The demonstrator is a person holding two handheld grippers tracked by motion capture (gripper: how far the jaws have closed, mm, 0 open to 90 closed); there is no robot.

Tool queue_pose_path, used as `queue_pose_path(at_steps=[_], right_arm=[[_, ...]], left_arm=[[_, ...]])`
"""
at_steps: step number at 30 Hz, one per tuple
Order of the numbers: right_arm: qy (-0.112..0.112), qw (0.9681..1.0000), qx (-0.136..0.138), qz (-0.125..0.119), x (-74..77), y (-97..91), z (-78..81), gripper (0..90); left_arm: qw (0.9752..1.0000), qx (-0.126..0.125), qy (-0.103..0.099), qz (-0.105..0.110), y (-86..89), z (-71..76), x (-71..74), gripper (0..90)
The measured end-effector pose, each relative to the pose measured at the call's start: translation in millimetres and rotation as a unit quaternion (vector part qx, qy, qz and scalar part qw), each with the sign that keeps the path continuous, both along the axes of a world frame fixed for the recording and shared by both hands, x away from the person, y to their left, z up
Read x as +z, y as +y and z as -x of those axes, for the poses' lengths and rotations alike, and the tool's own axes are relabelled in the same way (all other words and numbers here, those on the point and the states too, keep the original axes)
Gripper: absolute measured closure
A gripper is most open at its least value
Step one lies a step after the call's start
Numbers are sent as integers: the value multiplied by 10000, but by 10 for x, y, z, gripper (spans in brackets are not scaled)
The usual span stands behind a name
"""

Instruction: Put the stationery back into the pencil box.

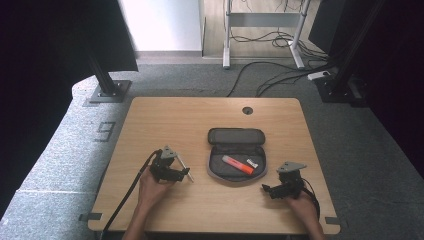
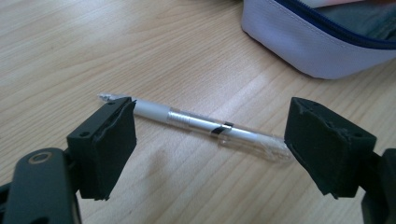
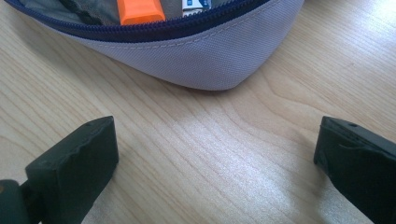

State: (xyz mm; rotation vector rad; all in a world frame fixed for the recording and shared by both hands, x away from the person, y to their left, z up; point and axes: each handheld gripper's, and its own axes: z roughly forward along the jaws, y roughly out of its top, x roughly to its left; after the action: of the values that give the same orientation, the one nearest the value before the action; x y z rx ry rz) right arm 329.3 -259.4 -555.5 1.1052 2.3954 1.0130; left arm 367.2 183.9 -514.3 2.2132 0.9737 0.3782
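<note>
High view, table: light wood table (image 1: 165, 115) filling the middle of the frame, with a round cable hole near its far edge.
High view, pencil case: grey pencil case (image 1: 236, 136) lying unzipped and flat at centre, lid half toward the top of the frame.
High view, inside the case: an orange marker (image 1: 238, 164) and just right of it a small white thing (image 1: 252, 162), too tiny to identify from up here.
High view, left gripper: left gripper (image 1: 186, 172) sits left of centre, just left of the case, hand coming in from the bottom edge. The pen (image 1: 184, 165) is a thin pale sliver at its tips; the jaw gap is hard to judge from here.
High view, right gripper: right gripper (image 1: 265, 188) at lower right, near the case's bottom right corner, tips pointing left.
High view, writing: a "9" marked on the floor at left, the only readable thing.
Left gripper view, pen: the pen (image 2: 205, 127) lies flat on the wood across the middle of the frame, clear barrel, white grip, black band. One end is hidden behind the left jaw.
Left gripper view, jaws: spread apart, one at each end of the pen, not pinching it as far as I can see.
Left gripper view, case: the case's pale wall (image 2: 317, 42) is cut off at upper right.
Right gripper view, jaws: wide open over bare wood, nothing between them.
Right gripper view, case: the case's rounded corner (image 3: 201, 56) at the top, blue zip, orange marker (image 3: 139, 10) cut off by the top edge, and the white thing (image 3: 195, 4) shows blue print I can't read.
</note>
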Motion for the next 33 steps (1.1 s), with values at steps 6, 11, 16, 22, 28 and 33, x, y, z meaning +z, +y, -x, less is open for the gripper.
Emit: queue_pose_path(at_steps=[6,11,16,22,28,33], right_arm=[[-1,10000,0,-1,0,0,0,0],[0,10000,1,0,0,0,0,0],[1,10000,3,-1,0,0,0,0],[-1,10000,1,0,0,0,0,0],[-1,10000,0,0,0,0,0,0],[-1,10000,0,1,0,0,0,0]], left_arm=[[10000,28,29,-32,-79,-66,-62,197],[9998,58,59,-178,-145,-106,-131,213],[9994,152,85,-295,-173,-130,-197,232],[9986,280,15,-446,-189,-117,-223,283],[9983,386,71,-423,-147,-127,-208,379],[9982,465,132,-359,-102,-132,-204,448]])
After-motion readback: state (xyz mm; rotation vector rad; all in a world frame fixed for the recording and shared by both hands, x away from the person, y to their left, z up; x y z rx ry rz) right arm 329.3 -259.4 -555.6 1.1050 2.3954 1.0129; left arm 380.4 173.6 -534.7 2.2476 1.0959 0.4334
